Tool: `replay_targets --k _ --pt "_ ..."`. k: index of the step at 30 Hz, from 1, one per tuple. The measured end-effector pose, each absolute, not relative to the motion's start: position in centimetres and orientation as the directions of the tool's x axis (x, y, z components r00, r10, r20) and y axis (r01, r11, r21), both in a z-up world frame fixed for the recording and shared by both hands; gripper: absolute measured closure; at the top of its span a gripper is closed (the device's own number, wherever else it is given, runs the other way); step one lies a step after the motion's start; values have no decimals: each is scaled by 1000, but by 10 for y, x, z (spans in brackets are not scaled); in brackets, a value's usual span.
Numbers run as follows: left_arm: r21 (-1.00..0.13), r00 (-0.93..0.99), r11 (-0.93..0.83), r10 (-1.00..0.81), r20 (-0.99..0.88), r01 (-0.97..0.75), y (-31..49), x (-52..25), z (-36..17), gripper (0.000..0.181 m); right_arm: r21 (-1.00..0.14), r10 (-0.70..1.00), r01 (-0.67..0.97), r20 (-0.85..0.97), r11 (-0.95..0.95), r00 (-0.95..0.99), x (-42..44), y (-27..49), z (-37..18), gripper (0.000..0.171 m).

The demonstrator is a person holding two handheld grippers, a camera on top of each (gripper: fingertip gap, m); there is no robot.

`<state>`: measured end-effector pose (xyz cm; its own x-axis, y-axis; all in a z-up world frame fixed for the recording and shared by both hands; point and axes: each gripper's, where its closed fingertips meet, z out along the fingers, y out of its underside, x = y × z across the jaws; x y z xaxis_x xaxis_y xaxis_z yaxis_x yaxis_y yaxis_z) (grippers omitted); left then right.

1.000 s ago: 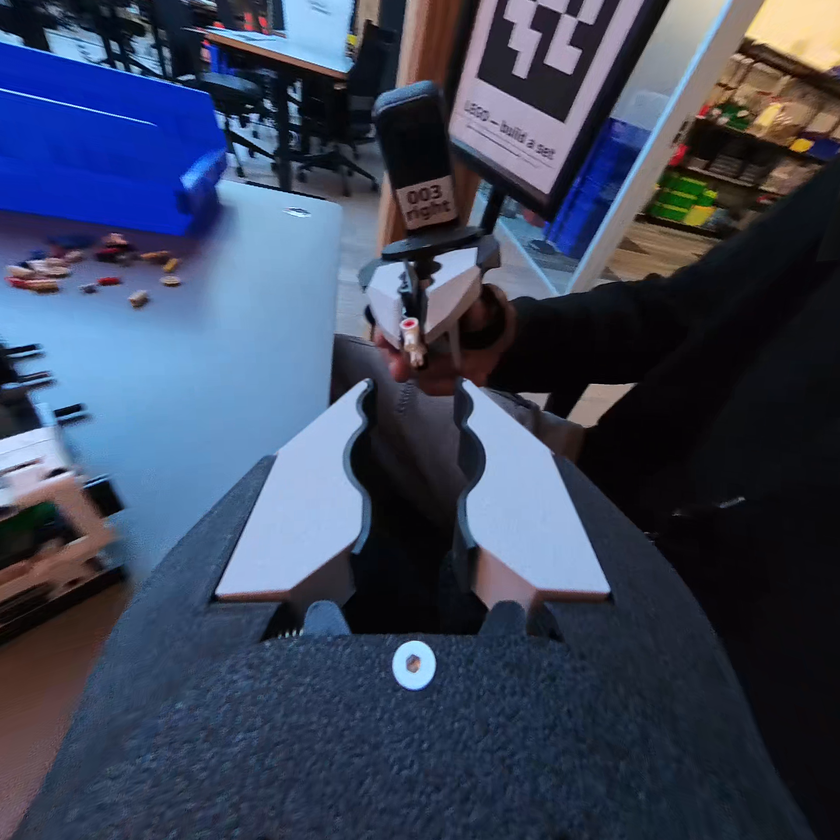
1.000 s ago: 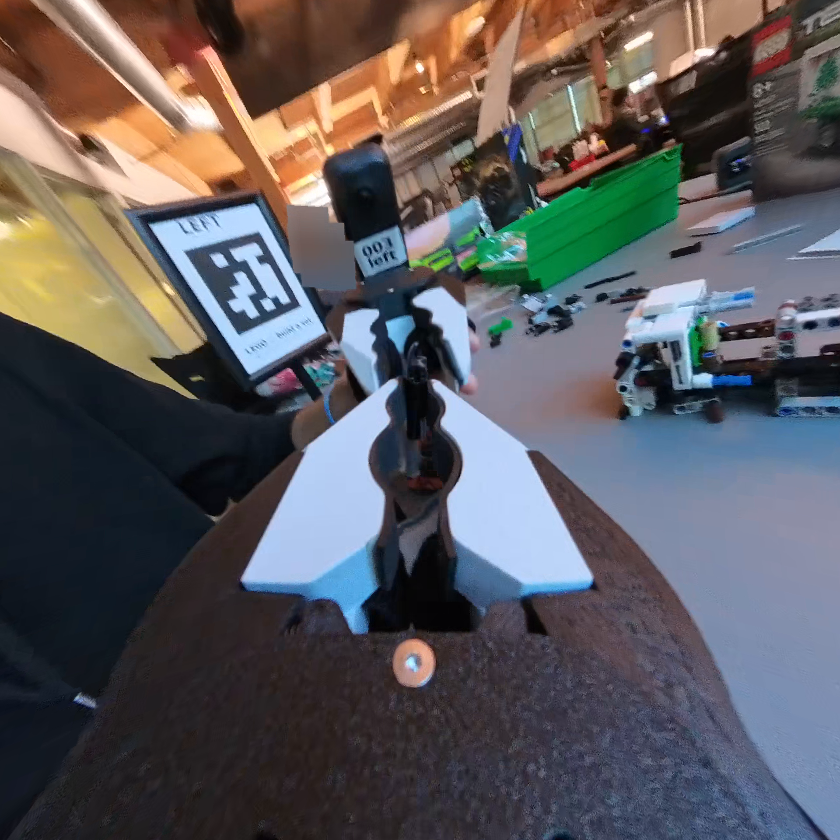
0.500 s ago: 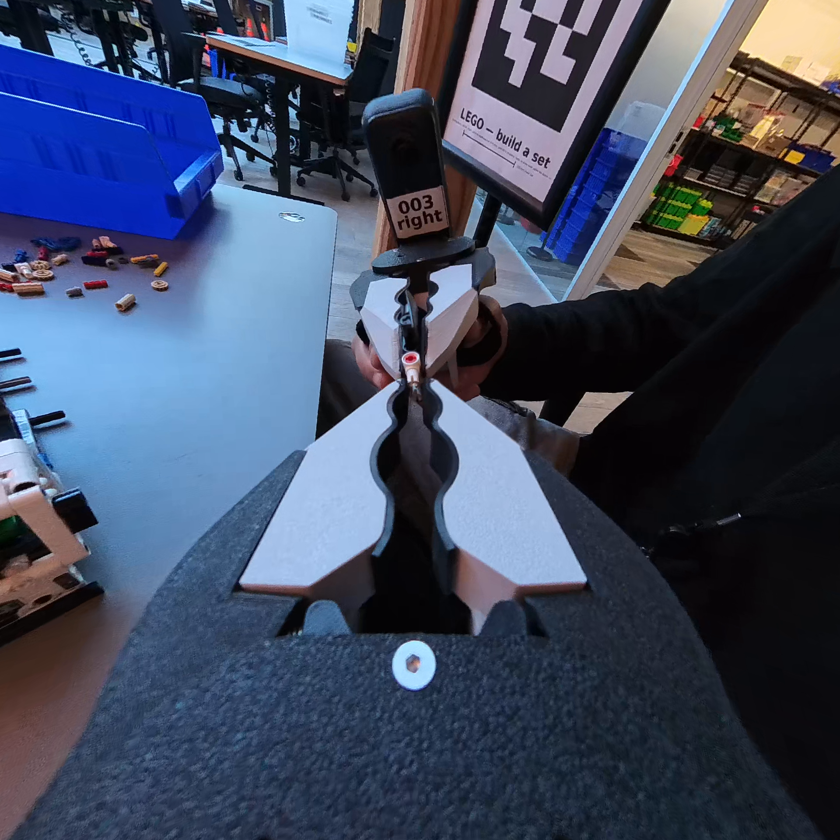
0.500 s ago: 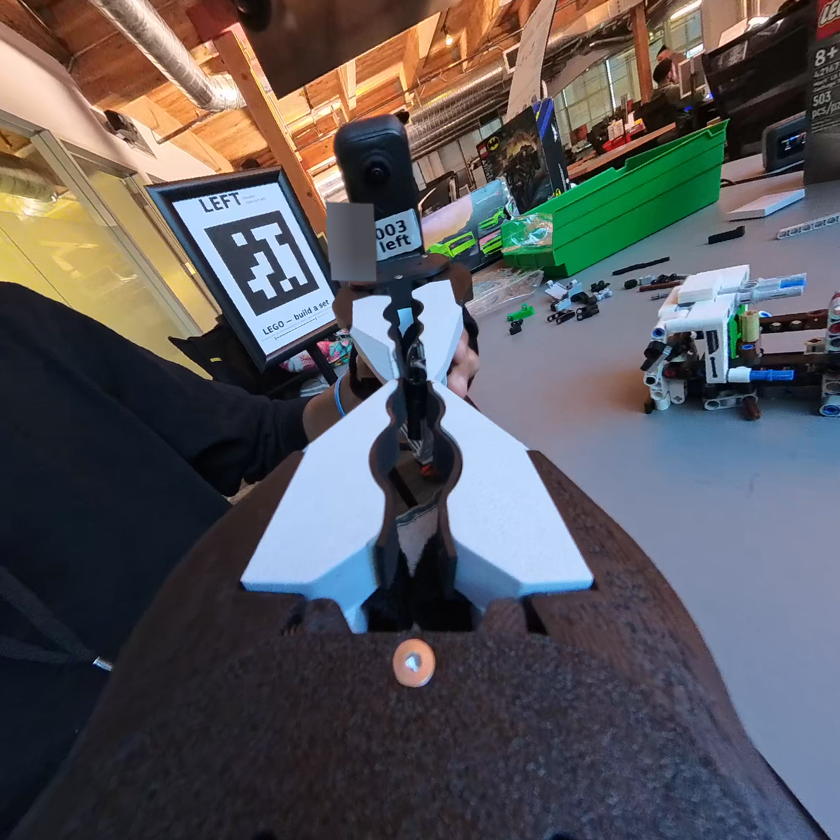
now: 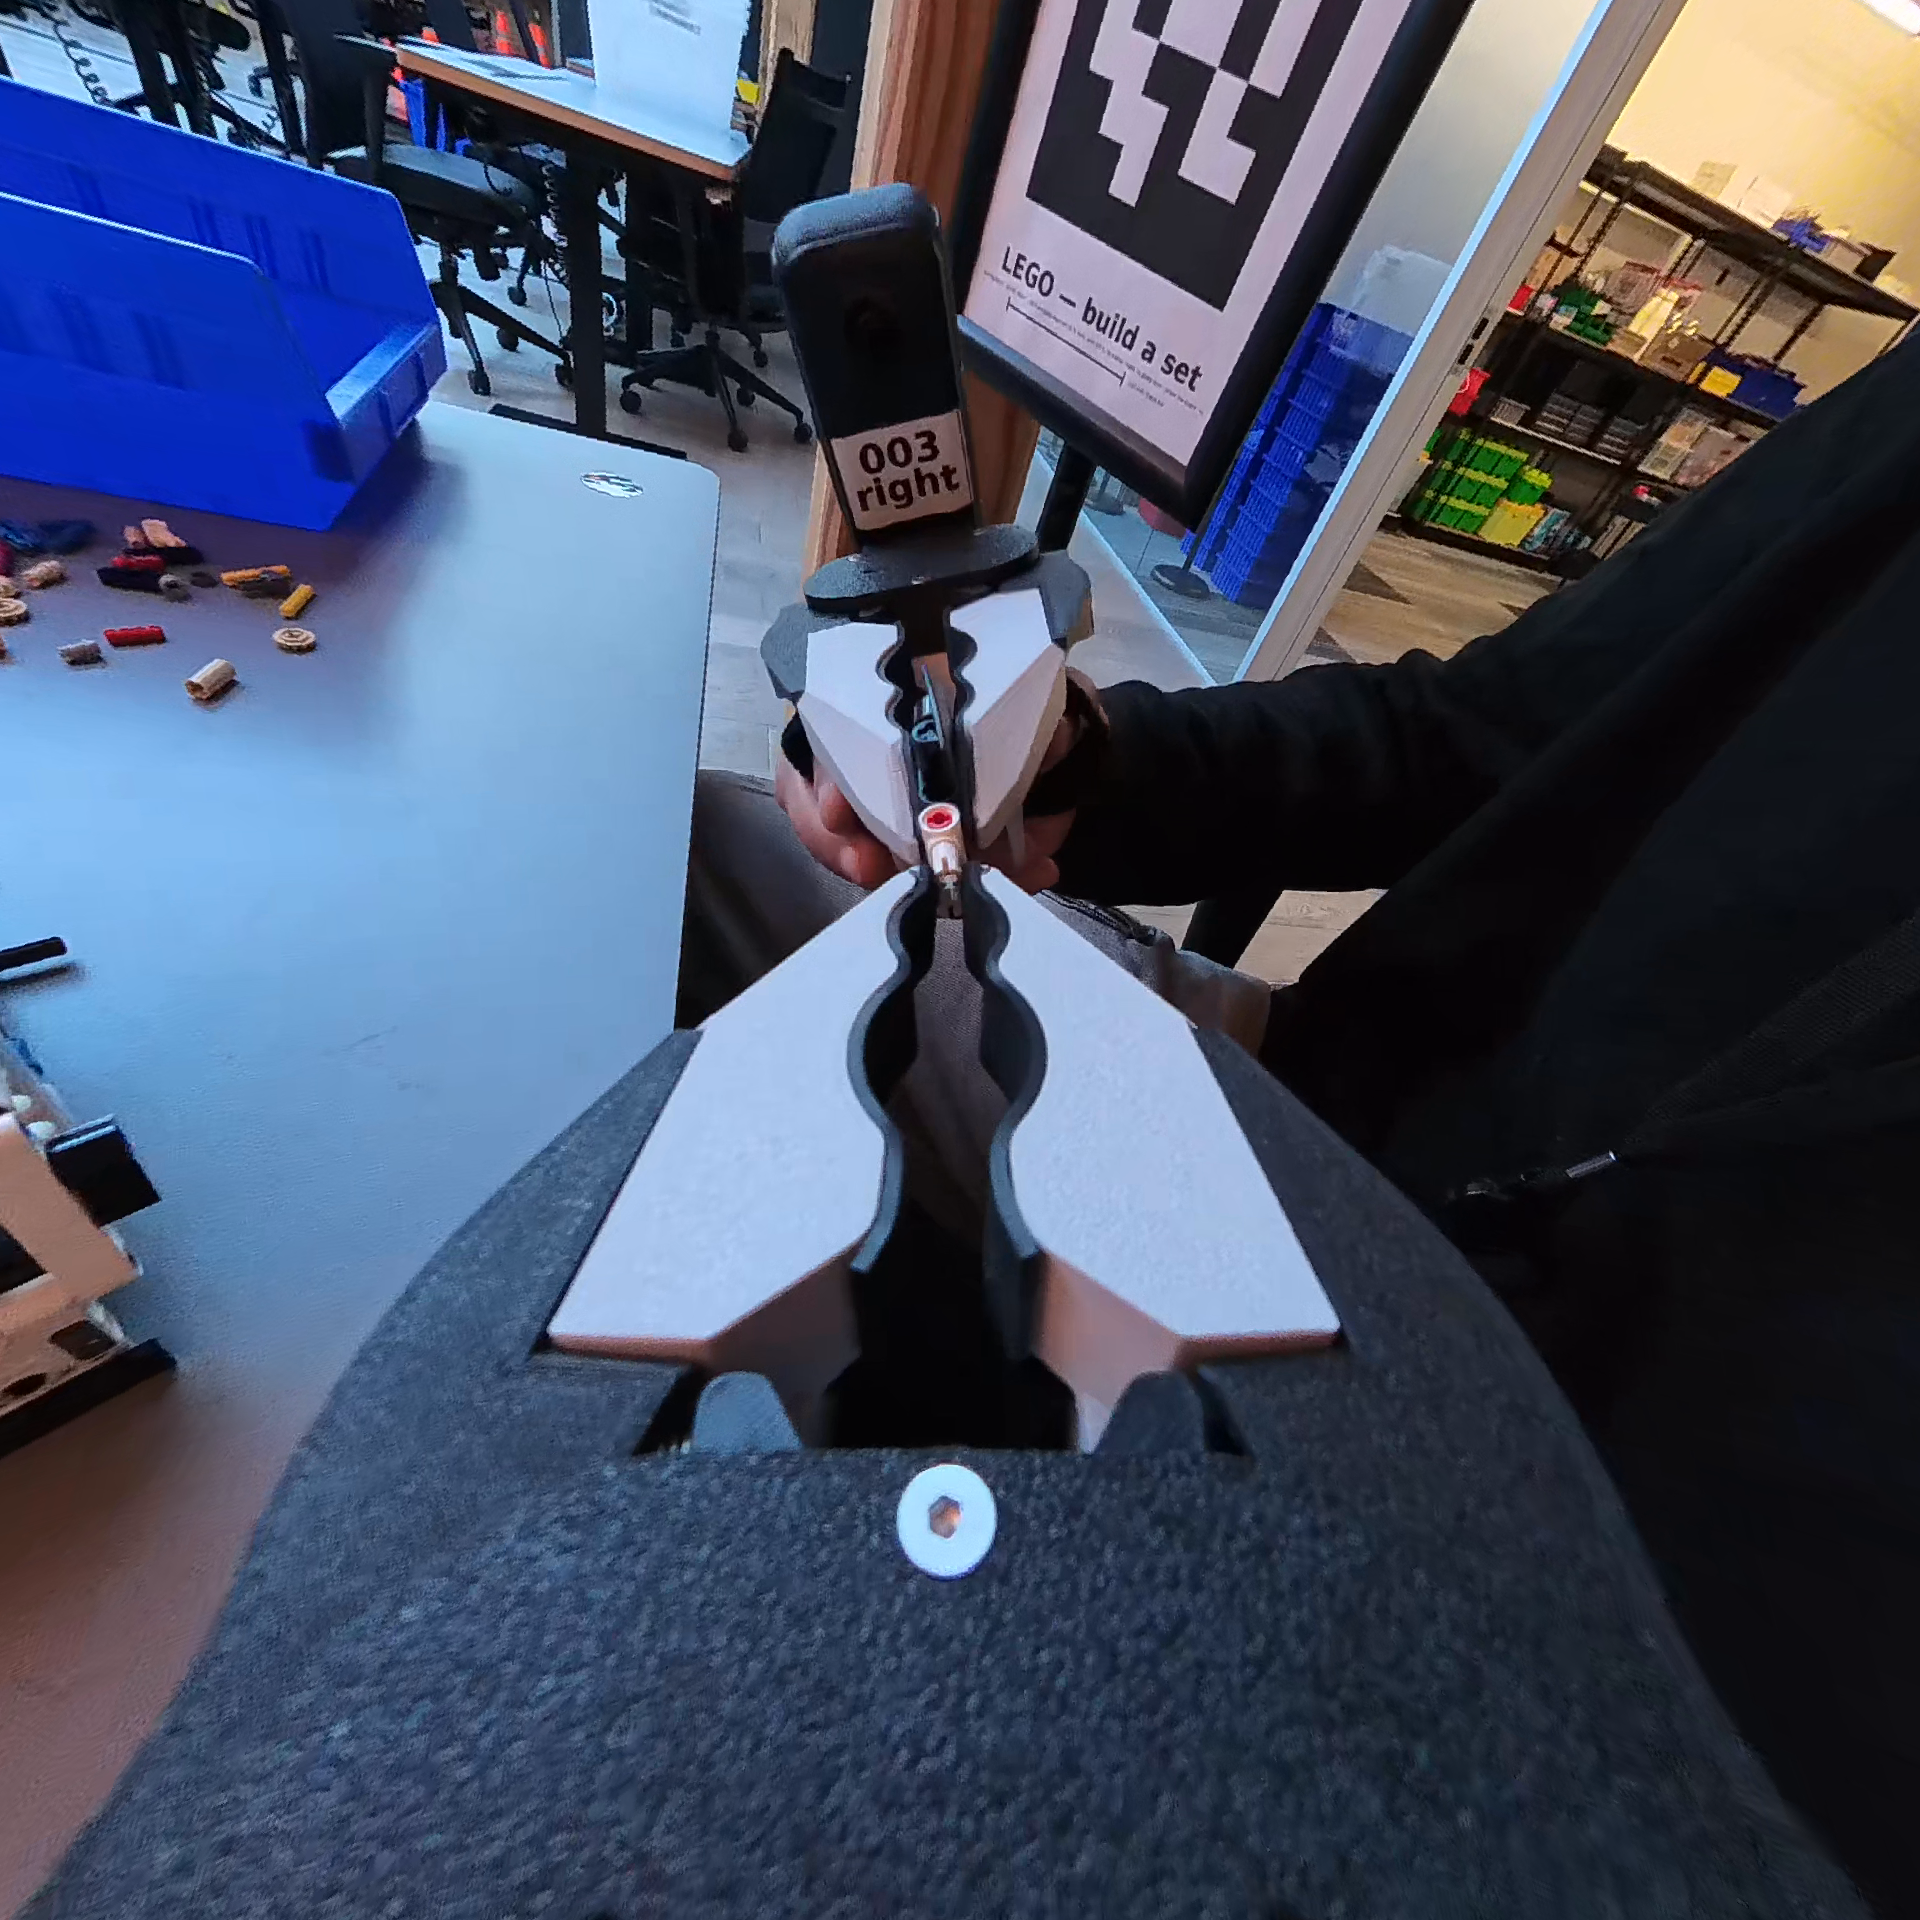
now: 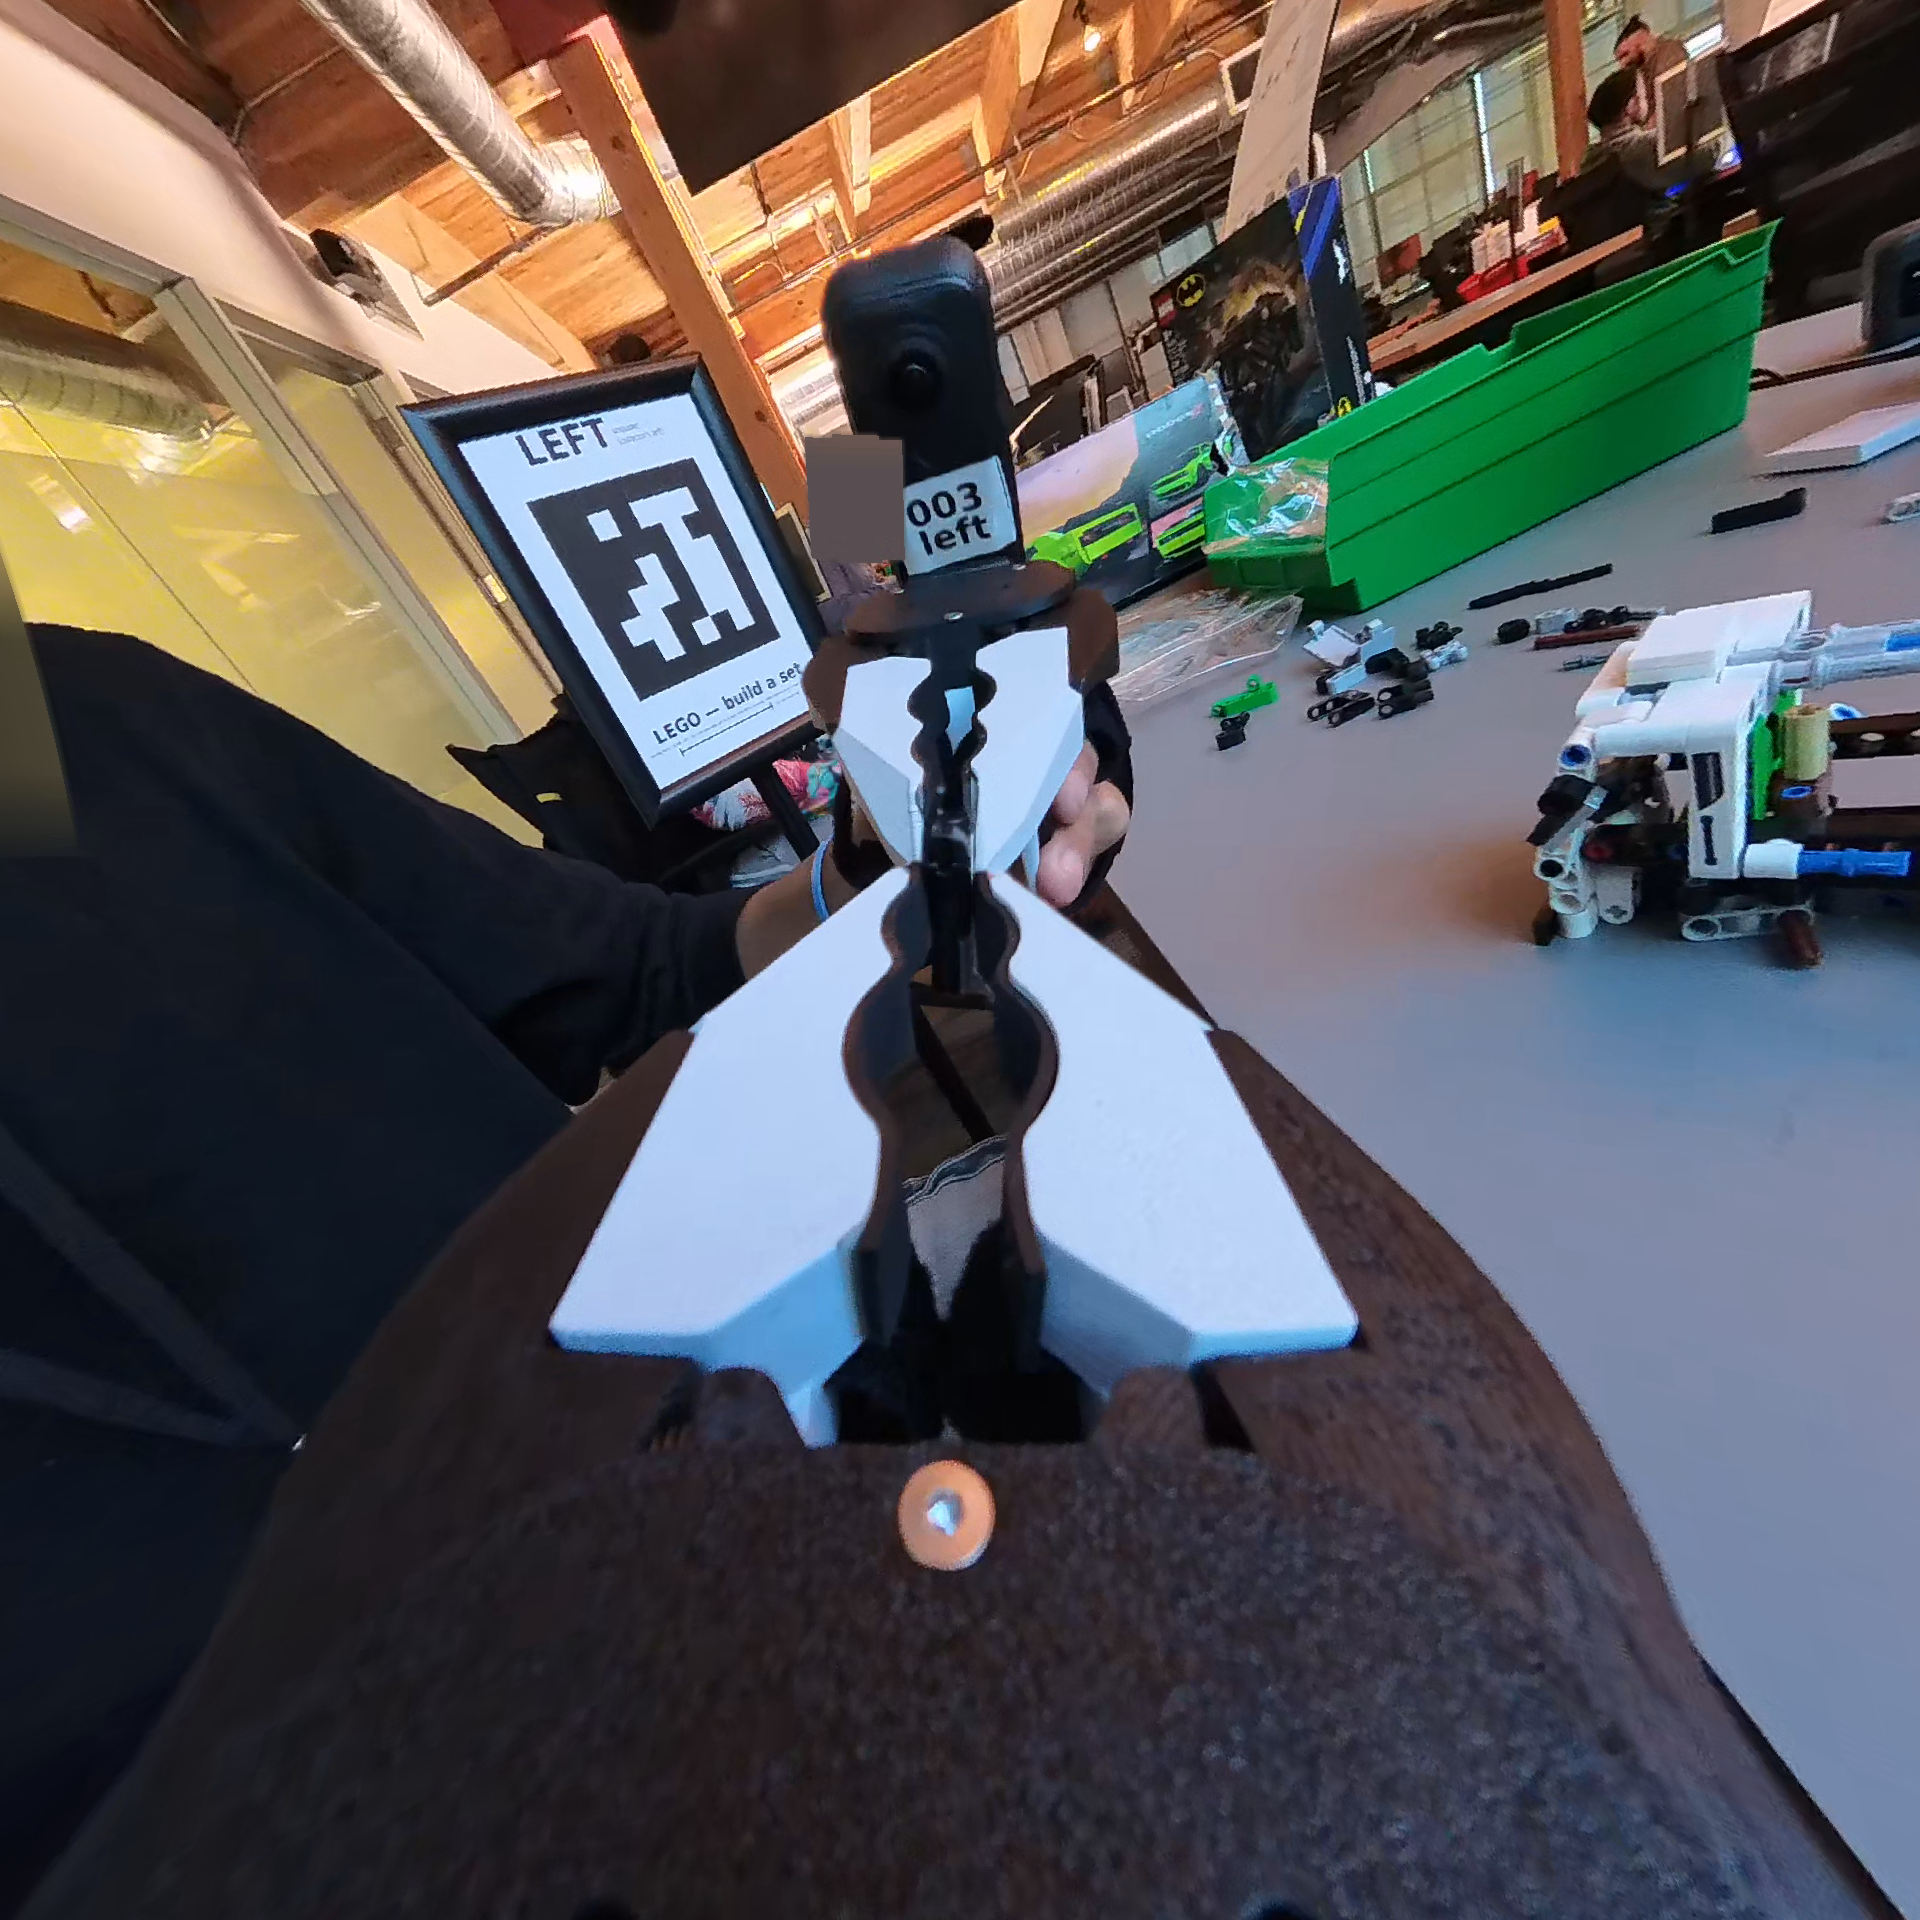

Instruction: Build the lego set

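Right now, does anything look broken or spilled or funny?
Nothing looks broken or spilled. The loose lego pieces lie scattered on the table, normal for building. The half-built model stands upright. The left gripper and right gripper meet tip to tip on a small white piece.

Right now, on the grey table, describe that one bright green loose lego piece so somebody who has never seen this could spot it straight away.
Start at the long green bin at the back of the grey table. Just in front of it lies a scatter of small loose parts. The green piece sits at the left end of that scatter, nearest the crumpled clear bag; its neighbours are black, grey or white.
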<state>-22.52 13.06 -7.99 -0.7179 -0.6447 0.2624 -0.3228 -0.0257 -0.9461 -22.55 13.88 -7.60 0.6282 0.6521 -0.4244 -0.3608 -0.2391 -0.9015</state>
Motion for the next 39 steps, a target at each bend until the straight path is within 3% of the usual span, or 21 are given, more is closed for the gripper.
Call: replay_targets --k 8,11,14,17,18,24,28,31,36,39 --pt "-947 -702 -33 -664 259 -319 132 -220 -82 176 -913 634 -331 -404 -239 659 -222 141 -80 164" --pt "-962 -659 -11 -726 195 -273 152 -218 -78 148 -926 591 -311 -376 -213 714 -212 144 -82 165" --pt "-966 -477 52 -875 78 -253 216 -210 -81 133 -952 497 -236 -304 -196 813 -194 146 -91 164" --pt "-925 -265 107 -964 -7 -366 284 -200 -109 88 -967 406 -155 -226 -202 886 -184 147 -105 165" --pt "-904 -234 111 -972 -13 -412 296 -196 -121 83 -965 397 -152 -228 -215 889 -184 148 -110 165" --pt "-799 -167 160 -983 -76 -580 311 -168 -172 78 -952 402 -160 -257 -259 879 -189 154 -124 165" --pt "-801 -172 186 -980 -105 -569 310 -157 -171 81 -953 397 -169 -261 -251 880 -184 151 -123 165" --pt "-824 -252 211 -964 -85 -526 307 -153 -159 78 -949 393 -186 -278 -256 877 -180 151 -125 165" --pt "-750 -457 416 -873 -170 -515 306 -149 -168 76 -943 395 -212 -303 -258 868 -178 151 -126 165" --pt "-757 -505 416 -853 -132 -504 300 -142 -167 88 -940 394 -220 -311 -259 865 -179 151 -125 165"
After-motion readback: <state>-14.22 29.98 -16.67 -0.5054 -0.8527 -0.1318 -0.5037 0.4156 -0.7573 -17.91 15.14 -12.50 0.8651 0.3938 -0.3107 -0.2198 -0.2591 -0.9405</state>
